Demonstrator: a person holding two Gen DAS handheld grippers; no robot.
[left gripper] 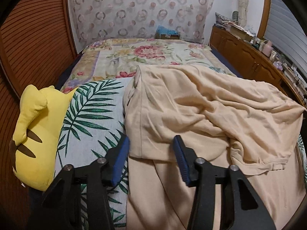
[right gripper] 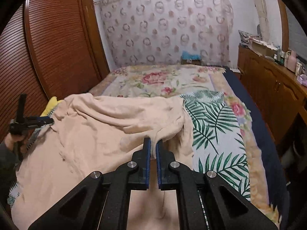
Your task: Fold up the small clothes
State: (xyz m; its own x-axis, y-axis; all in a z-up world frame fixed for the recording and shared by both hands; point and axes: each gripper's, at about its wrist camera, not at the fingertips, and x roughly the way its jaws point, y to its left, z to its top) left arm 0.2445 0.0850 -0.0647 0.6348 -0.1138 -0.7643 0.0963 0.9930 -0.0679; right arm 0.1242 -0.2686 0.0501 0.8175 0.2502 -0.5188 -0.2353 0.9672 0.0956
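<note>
The right tongs (right gripper: 153, 143), low in the middle of the right wrist view, are clenched on a bunched edge of the cream garment (right gripper: 107, 118), which spreads from them toward the left of the frame over the bed (right gripper: 216, 118). The left tongs (left gripper: 150, 143), bottom centre of their own view, gape apart over the garment's near-left edge, gripping nothing; a yellow plush (left gripper: 36, 126) lies at left.

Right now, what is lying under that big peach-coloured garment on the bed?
Under the peach garment lies a palm-leaf sheet over a floral blanket. Anything beneath its bunched middle is covered.
</note>
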